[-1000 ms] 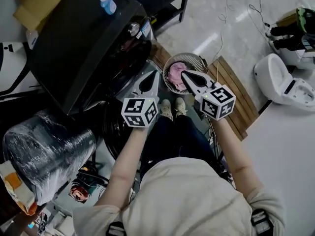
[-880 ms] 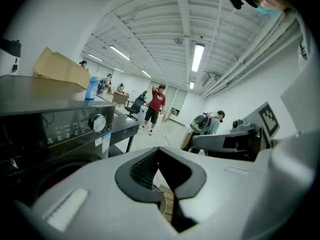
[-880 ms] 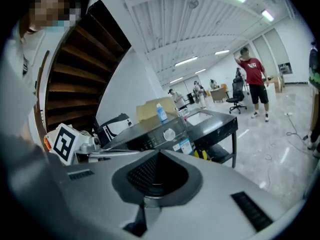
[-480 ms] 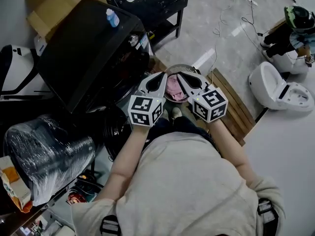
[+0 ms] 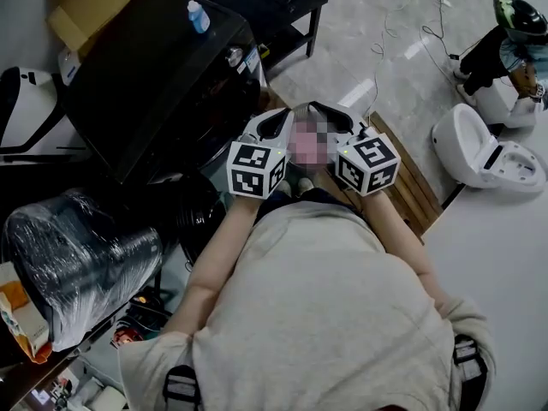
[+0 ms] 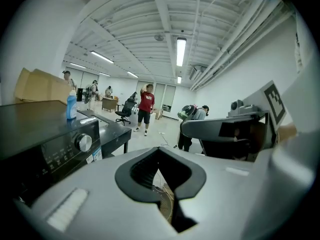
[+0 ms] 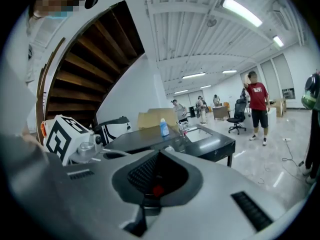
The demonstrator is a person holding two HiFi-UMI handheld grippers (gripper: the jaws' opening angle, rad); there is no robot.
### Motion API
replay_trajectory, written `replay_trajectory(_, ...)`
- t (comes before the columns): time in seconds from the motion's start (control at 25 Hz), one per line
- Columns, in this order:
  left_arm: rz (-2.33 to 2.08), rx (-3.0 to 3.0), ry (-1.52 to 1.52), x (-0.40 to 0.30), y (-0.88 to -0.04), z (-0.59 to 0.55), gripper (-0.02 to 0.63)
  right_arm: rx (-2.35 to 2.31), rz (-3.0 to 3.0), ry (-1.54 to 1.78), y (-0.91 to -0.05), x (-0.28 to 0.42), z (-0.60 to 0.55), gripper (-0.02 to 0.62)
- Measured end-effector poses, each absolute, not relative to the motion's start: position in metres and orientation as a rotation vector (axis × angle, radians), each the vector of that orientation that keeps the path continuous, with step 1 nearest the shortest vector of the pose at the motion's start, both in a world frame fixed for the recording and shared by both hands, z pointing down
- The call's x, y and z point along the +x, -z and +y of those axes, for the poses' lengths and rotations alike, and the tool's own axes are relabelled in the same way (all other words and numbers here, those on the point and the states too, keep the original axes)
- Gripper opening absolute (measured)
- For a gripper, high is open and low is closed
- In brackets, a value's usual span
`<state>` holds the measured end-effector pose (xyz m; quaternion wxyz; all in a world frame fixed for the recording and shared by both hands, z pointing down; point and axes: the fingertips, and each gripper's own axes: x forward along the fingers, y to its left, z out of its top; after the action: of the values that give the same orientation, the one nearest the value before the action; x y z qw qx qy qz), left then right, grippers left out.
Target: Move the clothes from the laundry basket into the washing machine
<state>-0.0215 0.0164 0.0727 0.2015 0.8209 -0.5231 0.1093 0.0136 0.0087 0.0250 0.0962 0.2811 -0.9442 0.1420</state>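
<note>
Left gripper [image 5: 281, 116] and right gripper [image 5: 324, 111]: jaws fully closed, nothing held, side by side at chest height. Washing machine [image 5: 154, 67] just left of them. Laundry basket [image 6: 164, 201] glimpsed beneath left jaws; clothes hidden.

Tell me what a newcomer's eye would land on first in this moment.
First come the left gripper and the right gripper, side by side at the centre of the head view. Each has a black-and-white marker cube, and both are shut and empty. Next is the big black washing machine at upper left with a blue bottle on top. The shiny plastic-wrapped bundle sits at lower left.
</note>
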Motion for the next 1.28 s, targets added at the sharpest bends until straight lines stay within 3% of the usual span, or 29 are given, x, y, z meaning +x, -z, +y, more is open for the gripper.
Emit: replay_trajectory(1.28, -1.526, 2.200, -0.289, -0.041, -0.086, 0.027, 0.009, 0.805, -2.714, -0.449, -0.048, 0.008, 0.025, 0.008)
